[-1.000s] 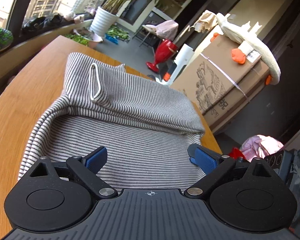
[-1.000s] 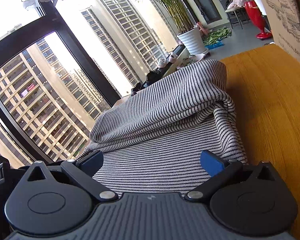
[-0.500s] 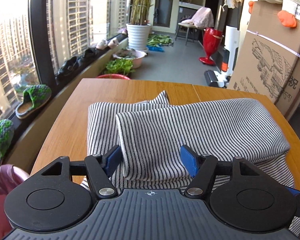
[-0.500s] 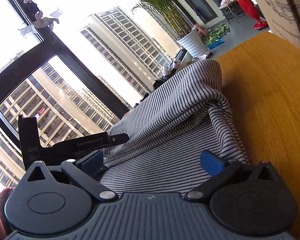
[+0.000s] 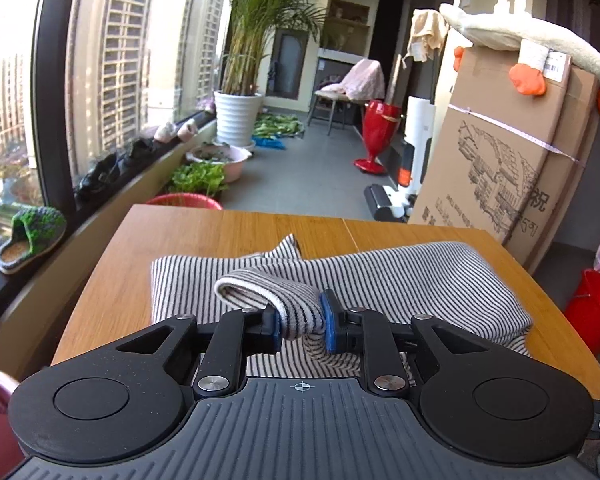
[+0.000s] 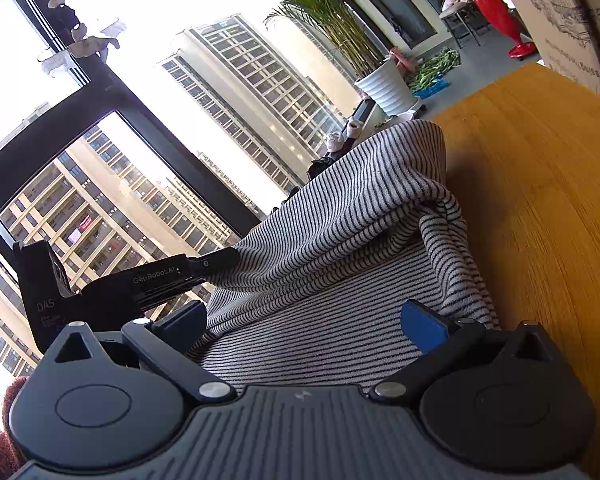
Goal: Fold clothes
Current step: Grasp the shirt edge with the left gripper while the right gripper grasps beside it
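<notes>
A black-and-white striped garment (image 5: 400, 284) lies partly folded on the wooden table (image 5: 204, 236). My left gripper (image 5: 302, 326) is shut on the garment's sleeve cuff (image 5: 260, 298), pinched between the blue pads. In the right wrist view the same garment (image 6: 340, 248) fills the middle, bunched in folds. My right gripper (image 6: 304, 326) is open, its fingers resting over the striped cloth near its right edge. The left gripper's body (image 6: 140, 280) shows at the left of that view, touching the cloth.
A large cardboard box (image 5: 512, 160) with a plush toy (image 5: 520, 40) on top stands right of the table. A red bucket (image 5: 592, 312) sits on the floor at right. A window sill with shoes (image 5: 32, 232) runs along the left. Bare table (image 6: 540, 220) lies right of the garment.
My left gripper swung round to the garment's sleeve end and closed on the cuff. The right gripper stayed open over the cloth, tilting slightly.
</notes>
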The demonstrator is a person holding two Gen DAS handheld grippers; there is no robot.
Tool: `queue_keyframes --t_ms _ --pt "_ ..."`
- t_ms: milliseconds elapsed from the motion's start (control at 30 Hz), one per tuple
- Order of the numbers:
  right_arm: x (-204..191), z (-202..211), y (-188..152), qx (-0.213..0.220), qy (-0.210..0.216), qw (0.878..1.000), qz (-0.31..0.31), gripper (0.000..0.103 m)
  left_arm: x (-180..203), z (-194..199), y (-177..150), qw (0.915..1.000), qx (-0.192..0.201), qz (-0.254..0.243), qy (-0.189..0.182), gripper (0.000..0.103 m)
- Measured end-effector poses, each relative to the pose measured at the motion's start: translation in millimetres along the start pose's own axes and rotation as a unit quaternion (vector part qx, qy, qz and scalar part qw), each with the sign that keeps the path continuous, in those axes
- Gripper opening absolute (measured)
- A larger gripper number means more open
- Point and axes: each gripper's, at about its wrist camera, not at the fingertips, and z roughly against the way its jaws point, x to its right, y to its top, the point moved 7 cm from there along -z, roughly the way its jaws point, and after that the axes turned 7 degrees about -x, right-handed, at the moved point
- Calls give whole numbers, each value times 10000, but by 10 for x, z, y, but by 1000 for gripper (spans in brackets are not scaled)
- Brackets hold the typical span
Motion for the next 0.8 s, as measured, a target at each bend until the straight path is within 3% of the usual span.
queue_keyframes --t_ms 100,200,400,500,633,733,800 --pt "2 -2 -2 -1 1 10000 0 103 -187 46 73 9994 97 78 316 21" --pt "0 -2 -3 -5 1 10000 3 103 -403 -59 -25 9980 -126 87 614 22" --pt "1 -12 -4 -38 -19 10000 27 103 -592 44 -102 9972 -133 403 612 37" --pt "-10 -35 -3 -191 -43 9997 123 103 -598 291 22 9965 237 551 575 49" --pt "-83 -104 -1 -467 -180 9977 447 103 -356 466 155 9971 556 513 -47 59" --pt "-146 -148 7 -721 -175 9951 661 103 -55 229 69 9973 288 289 -617 66" --pt "-130 -114 69 -800 -195 9951 541 103 16 -49 -74 9978 0 235 -614 66"
